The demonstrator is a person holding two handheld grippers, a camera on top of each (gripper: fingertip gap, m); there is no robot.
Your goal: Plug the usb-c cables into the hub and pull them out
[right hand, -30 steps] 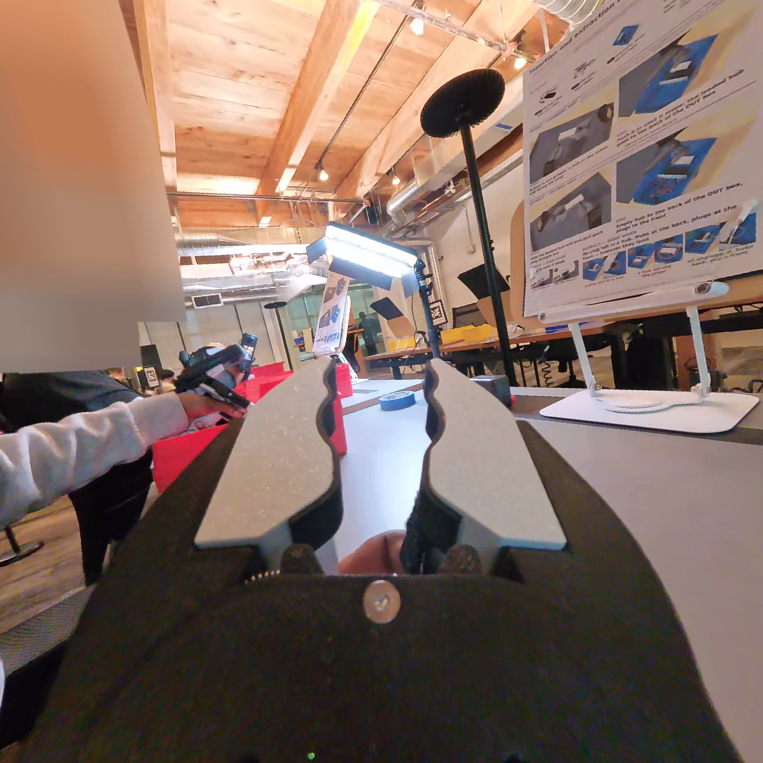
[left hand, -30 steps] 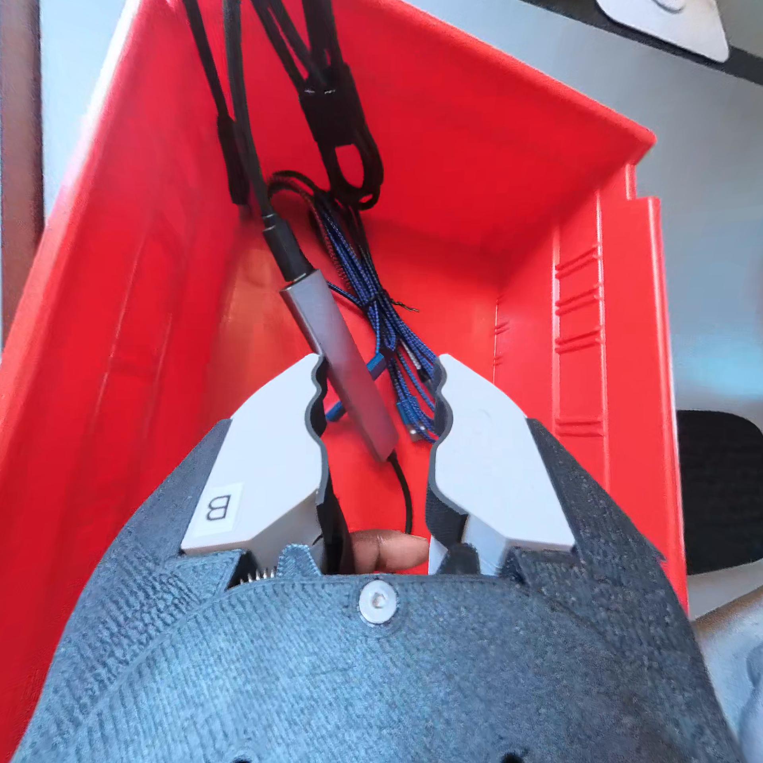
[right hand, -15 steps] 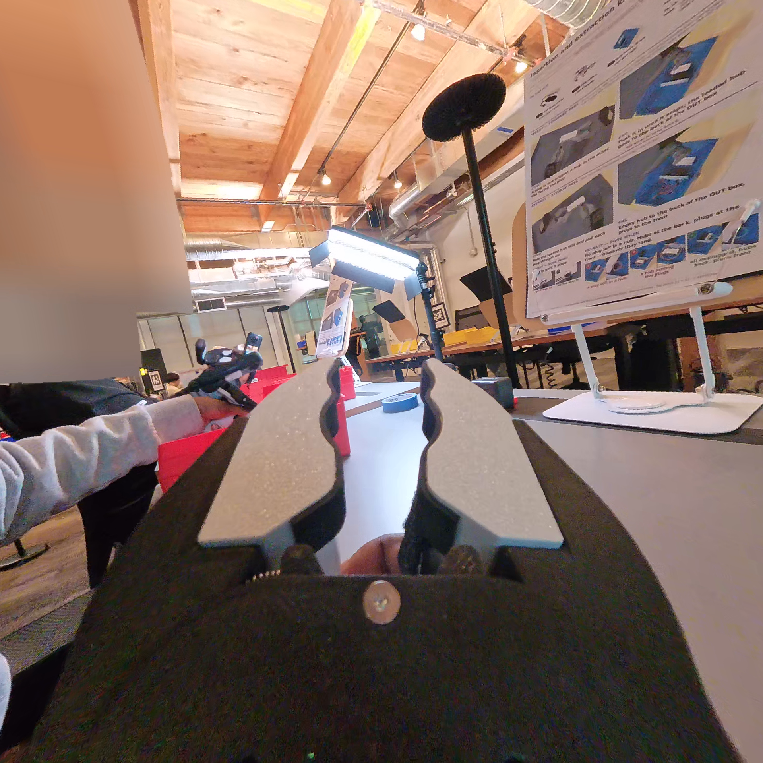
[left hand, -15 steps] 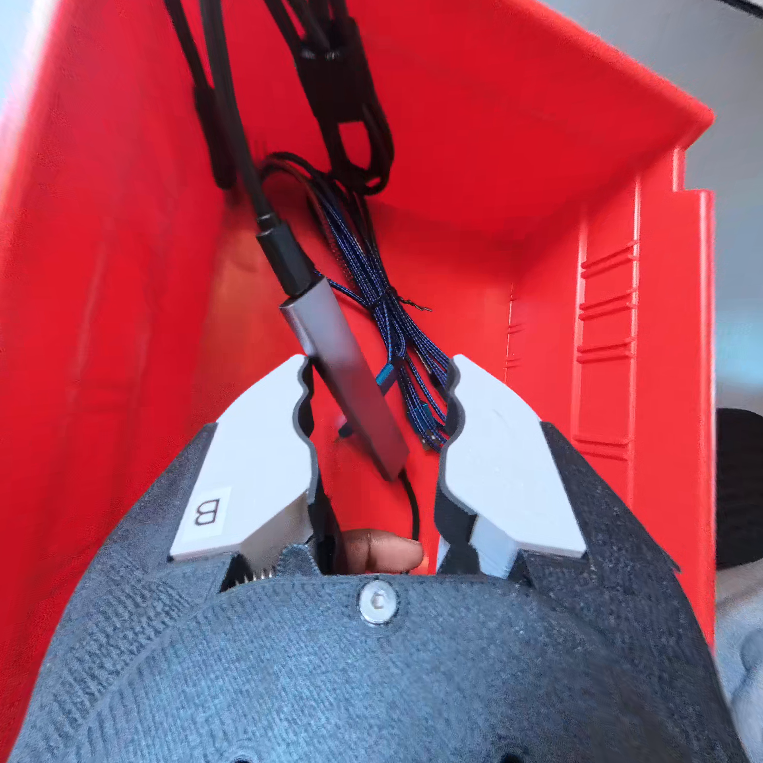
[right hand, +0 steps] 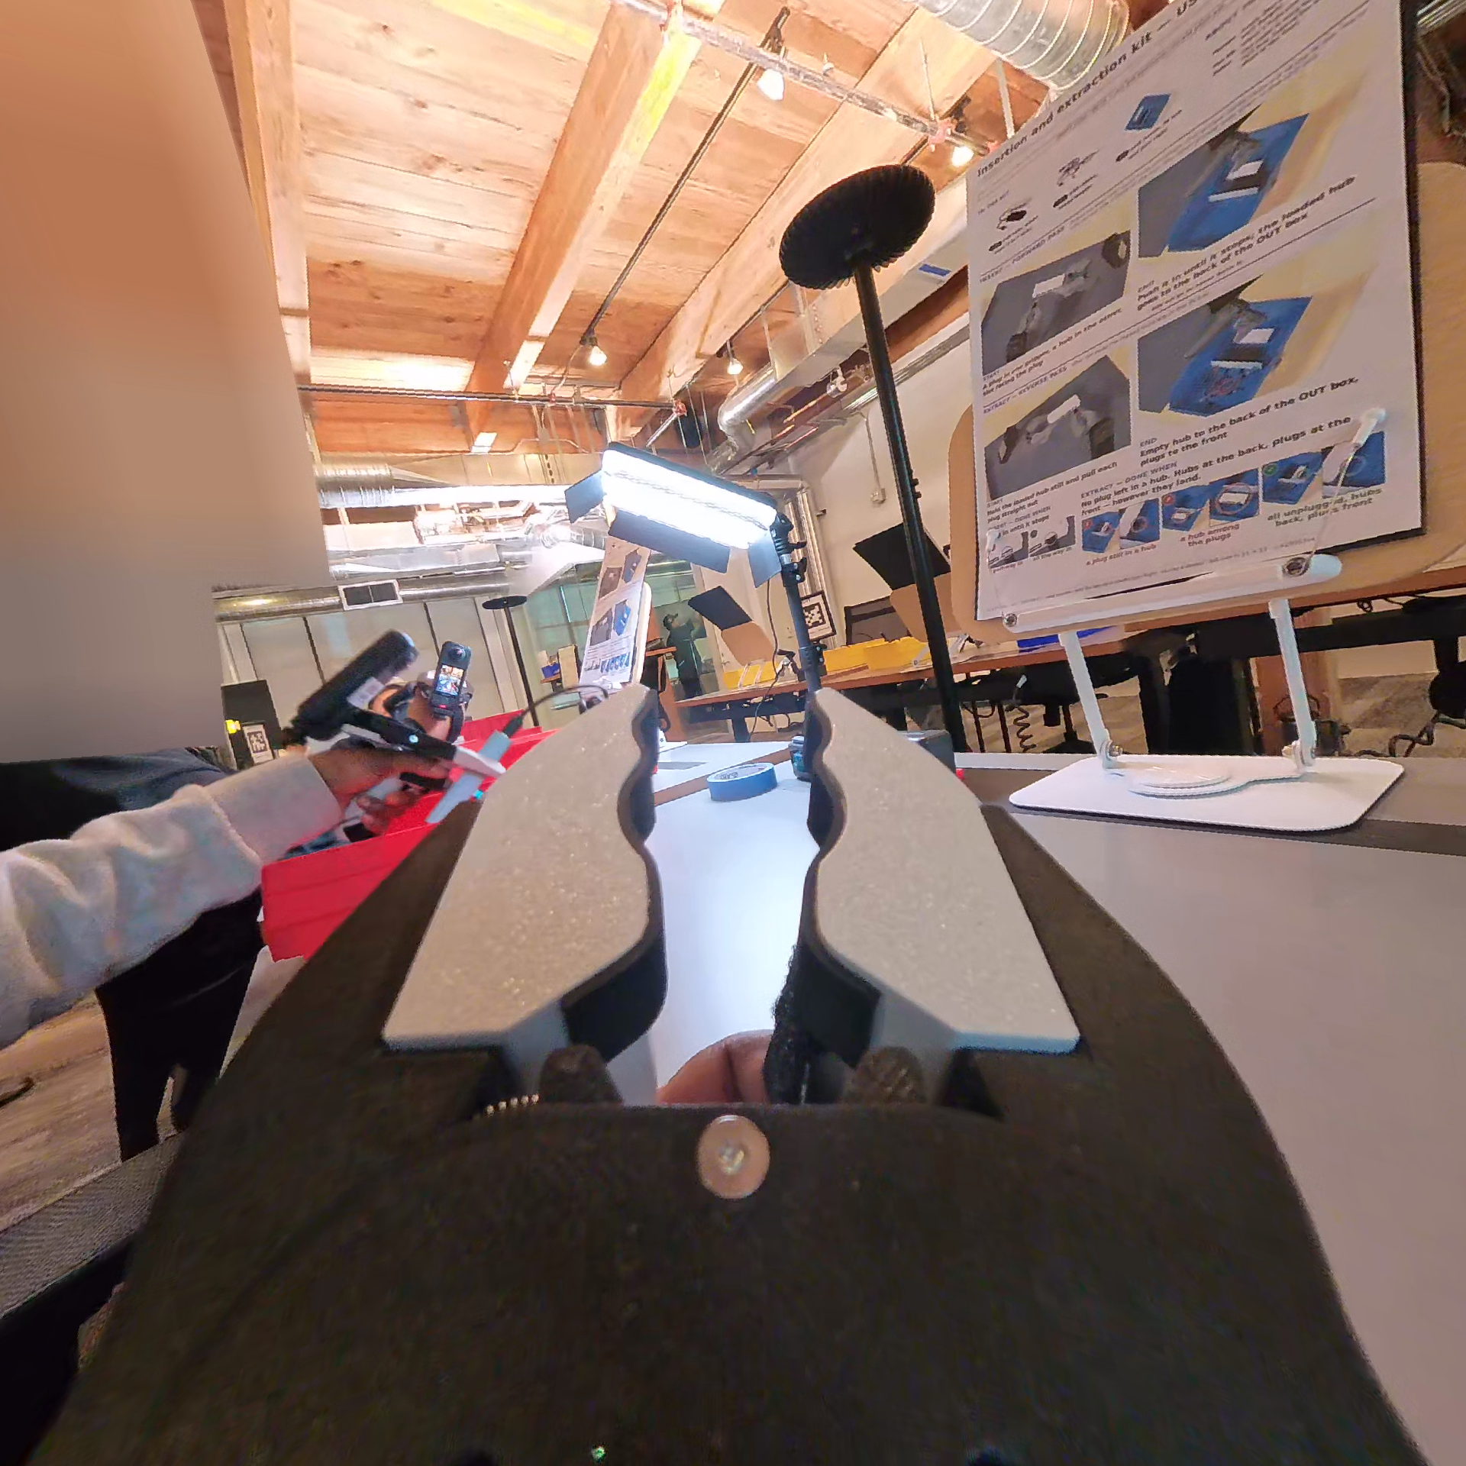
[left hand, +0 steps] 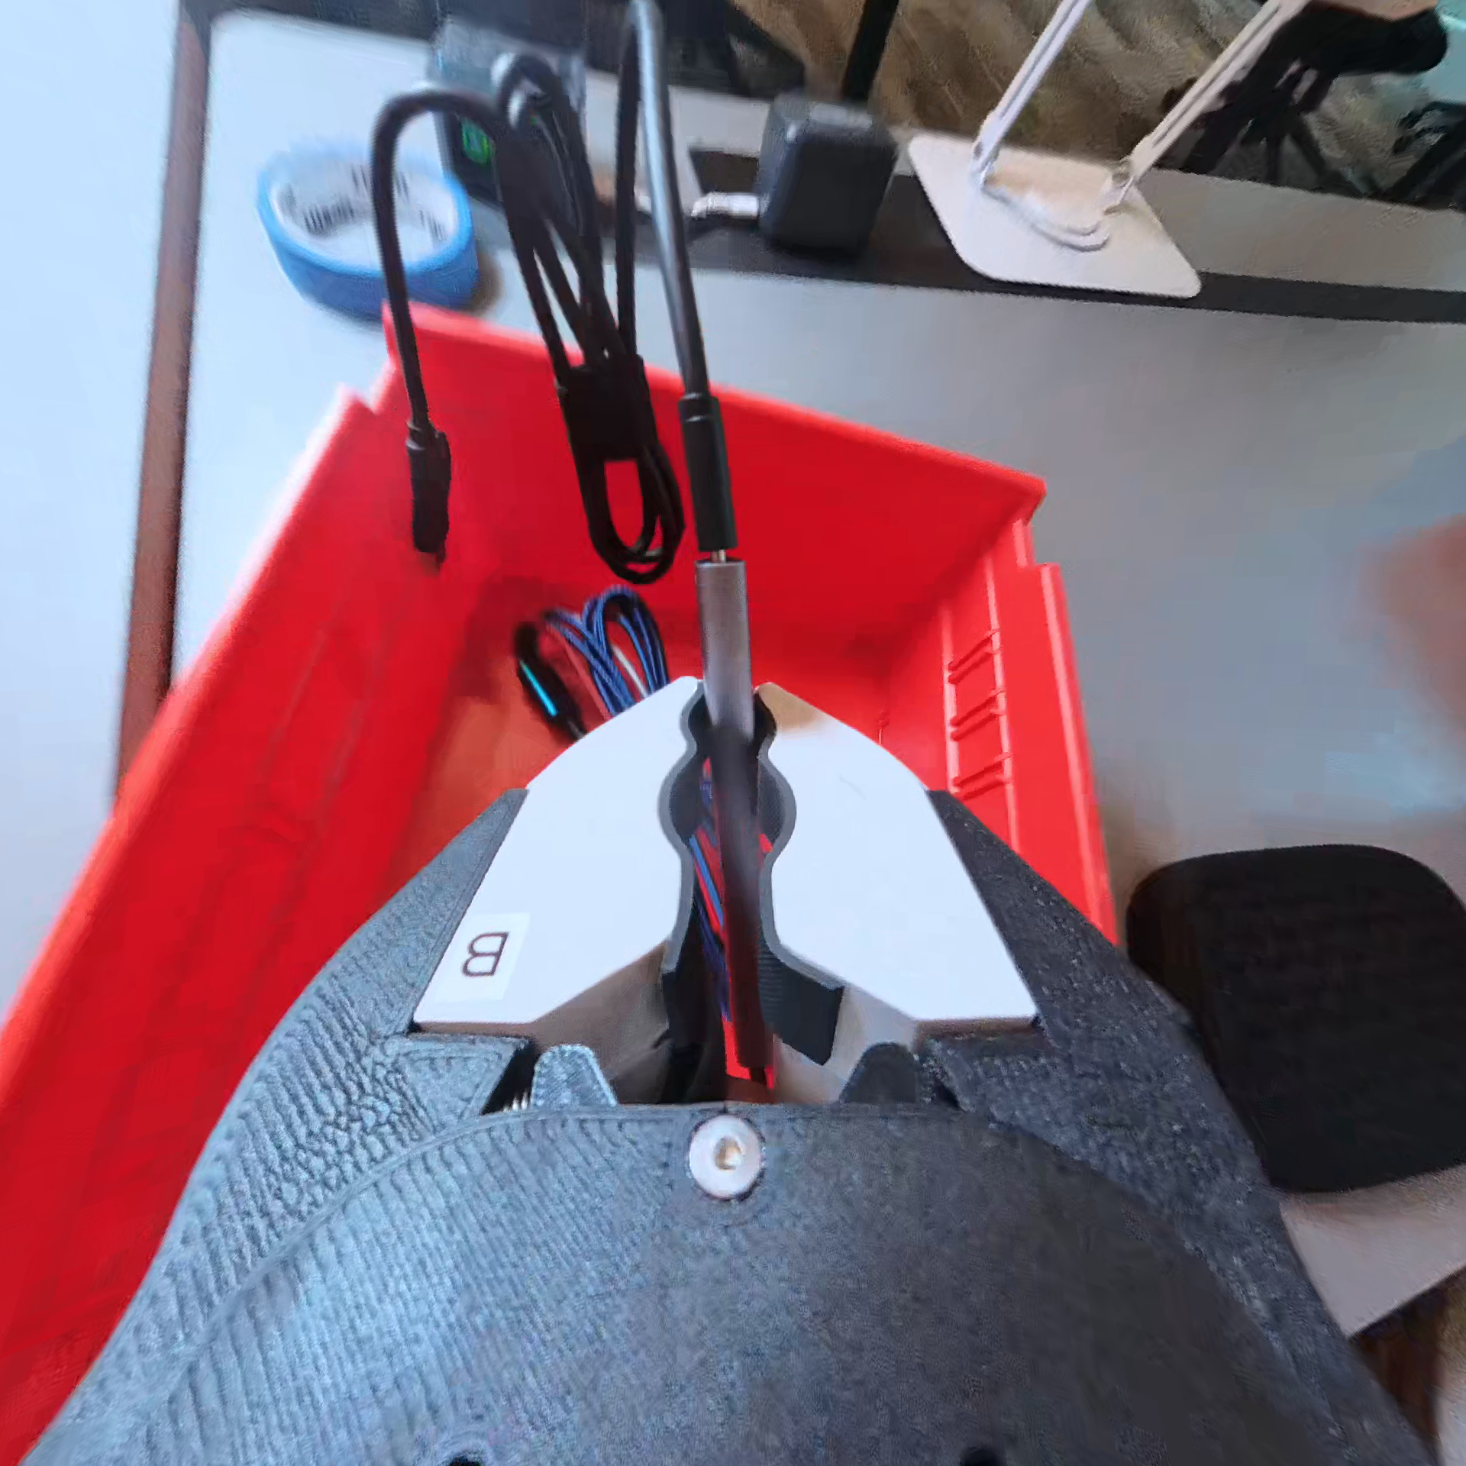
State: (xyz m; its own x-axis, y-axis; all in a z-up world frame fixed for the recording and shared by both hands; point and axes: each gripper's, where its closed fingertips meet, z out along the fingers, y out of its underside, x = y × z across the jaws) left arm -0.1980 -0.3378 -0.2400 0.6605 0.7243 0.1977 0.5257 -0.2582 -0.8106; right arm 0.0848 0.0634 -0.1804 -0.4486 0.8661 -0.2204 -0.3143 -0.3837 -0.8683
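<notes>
My left gripper (left hand: 726,702) is shut on a slim grey hub (left hand: 722,635) and holds it above a red bin (left hand: 301,714). A black usb-c cable (left hand: 702,460) is plugged into the hub's far end, and its bundled loop (left hand: 611,444) and loose plug (left hand: 428,500) hang over the bin. A blue braided cable (left hand: 611,658) lies on the bin floor. My right gripper (right hand: 734,714) is open and empty, held low over the grey table (right hand: 1190,952), and points away from the bin (right hand: 349,888). The left gripper (right hand: 397,738) shows far off in a person's hand.
A blue tape roll (left hand: 357,230) and a black box (left hand: 825,182) lie behind the bin. A white stand (right hand: 1190,785) with an instruction board (right hand: 1190,317) is at the back right. A black pad (left hand: 1309,1007) sits right of the bin. A lamp pole (right hand: 896,476) rises behind. One gripper's finger ends stand about 50 cm off the other's.
My left gripper has closed on the hub and lifted it out of the bin, with the black cable hanging from it. The right gripper has barely moved.
</notes>
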